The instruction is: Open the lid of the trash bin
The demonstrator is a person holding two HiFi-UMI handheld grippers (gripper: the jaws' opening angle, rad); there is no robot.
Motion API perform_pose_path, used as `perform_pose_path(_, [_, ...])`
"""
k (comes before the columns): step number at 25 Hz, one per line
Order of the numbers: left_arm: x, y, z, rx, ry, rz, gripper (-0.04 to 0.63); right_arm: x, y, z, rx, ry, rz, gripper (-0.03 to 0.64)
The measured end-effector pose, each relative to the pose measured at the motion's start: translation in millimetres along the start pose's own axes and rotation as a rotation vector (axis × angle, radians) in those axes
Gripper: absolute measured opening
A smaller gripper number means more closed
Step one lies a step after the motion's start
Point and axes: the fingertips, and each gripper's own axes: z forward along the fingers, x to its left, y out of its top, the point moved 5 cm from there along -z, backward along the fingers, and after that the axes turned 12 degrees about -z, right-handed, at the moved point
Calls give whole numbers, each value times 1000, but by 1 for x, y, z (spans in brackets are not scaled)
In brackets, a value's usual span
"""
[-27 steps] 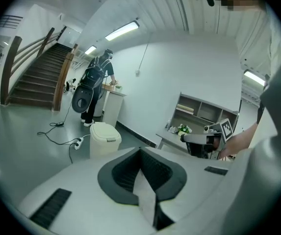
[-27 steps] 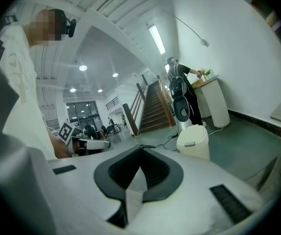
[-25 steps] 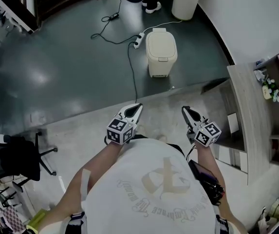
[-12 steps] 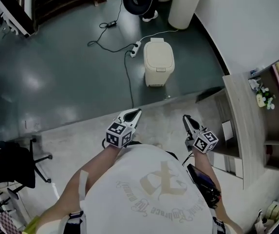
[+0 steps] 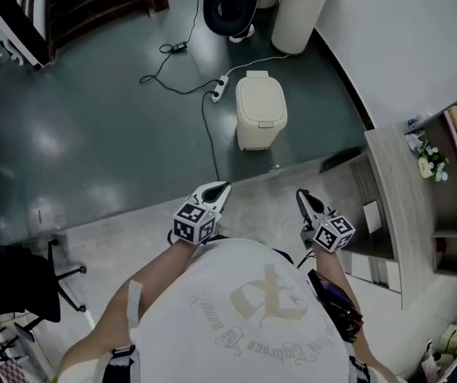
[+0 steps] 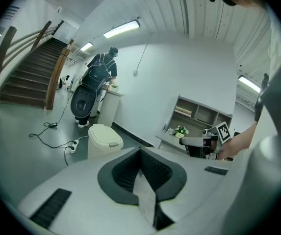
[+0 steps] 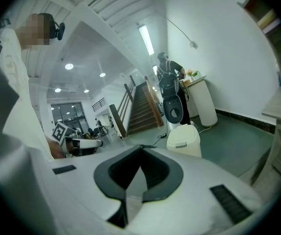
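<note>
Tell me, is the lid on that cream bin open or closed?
Closed. The lid lies flat on the trash bin; the left gripper and right gripper are well short of it.

Cream plastic trash bin [image 6: 103, 140]: base hidden behind left gripper [image 6: 140, 151] body; same behind right gripper [image 7: 141, 150]. Black office chair [image 5: 21, 274] cut by left edge. Black round-bodied machine [image 5: 232, 2] clipped at top edge. Small shelf items [image 5: 426, 164] too small to identify.
</note>
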Motion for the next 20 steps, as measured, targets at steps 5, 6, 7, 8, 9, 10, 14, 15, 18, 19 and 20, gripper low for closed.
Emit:
perform_pose_path(5, [15,11,-2,6,-13,11,15,8,3,19,-5,-9,7,5])
perform_pose_path(6, [18,12,-2,7,-16,11,14,9,4,23,-5,-8,5,5])
perform_pose_path(7, [20,13,-3,8,-16,10,14,10,5,27,-5,-8,4,5])
perform_pose_path(8, [23,13,-3,9,-15,10,15,12,6,30,-7,-6,3,5])
perform_pose_path(9, [26,12,-3,11,-12,9,15,12,7,33,-10,-4,3,5])
perform_pose_path(10, [29,12,-3,12,-8,9,14,13,7,36,-11,-1,3,5])
perform_pose_path(14, [35,13,-7,11,-1,3,15,14,5,44,0,7,7,5])
perform_pose_path(15, [38,14,-7,10,3,0,14,14,5,47,2,7,9,5])
perform_pose_path(18, [46,14,-9,7,22,-12,14,16,5,54,4,23,11,5])
perform_pose_path(19, [47,14,-8,7,26,-15,15,16,4,57,5,33,12,5])
perform_pose_path(20, [48,14,-7,7,30,-16,15,16,4,58,6,42,13,5])
